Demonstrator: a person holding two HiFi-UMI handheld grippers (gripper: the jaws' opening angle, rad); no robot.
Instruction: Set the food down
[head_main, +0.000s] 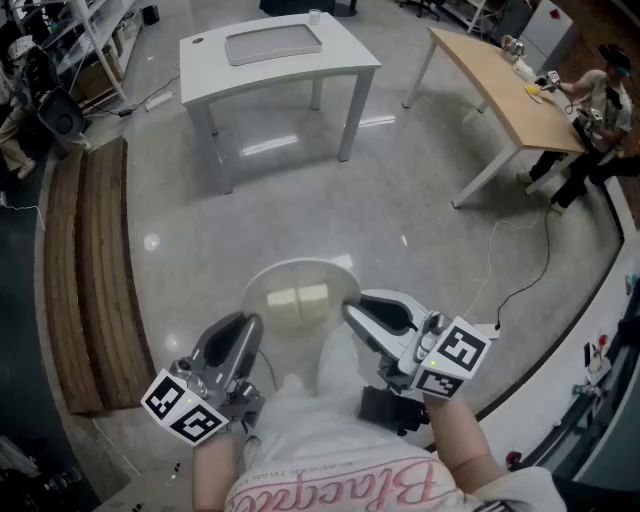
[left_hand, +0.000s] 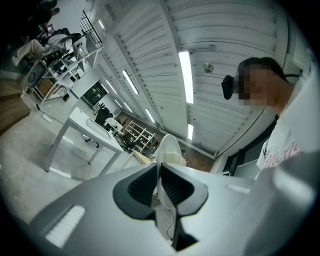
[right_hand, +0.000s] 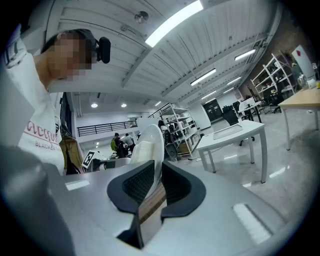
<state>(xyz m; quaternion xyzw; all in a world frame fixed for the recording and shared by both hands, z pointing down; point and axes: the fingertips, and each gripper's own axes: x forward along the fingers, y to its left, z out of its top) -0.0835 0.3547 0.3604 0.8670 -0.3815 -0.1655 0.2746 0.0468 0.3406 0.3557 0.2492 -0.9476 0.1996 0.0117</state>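
Plate (head_main: 262, 283), round and white, carries 2 pale rectangular food pieces (head_main: 298, 298) side by side. I have my left hand-held gripper (head_main: 250, 328) and right hand-held gripper (head_main: 352, 312) each clamped on its rim, above the floor (head_main: 400, 200), well apart from the table (head_main: 350, 60).

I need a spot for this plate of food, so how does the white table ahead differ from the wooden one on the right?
The white table has a white top; the wooden table has a pale wood one. The white table bears a grey tray and nobody is at it; the wooden table has small items and a person at its far end. Both stand on white legs.
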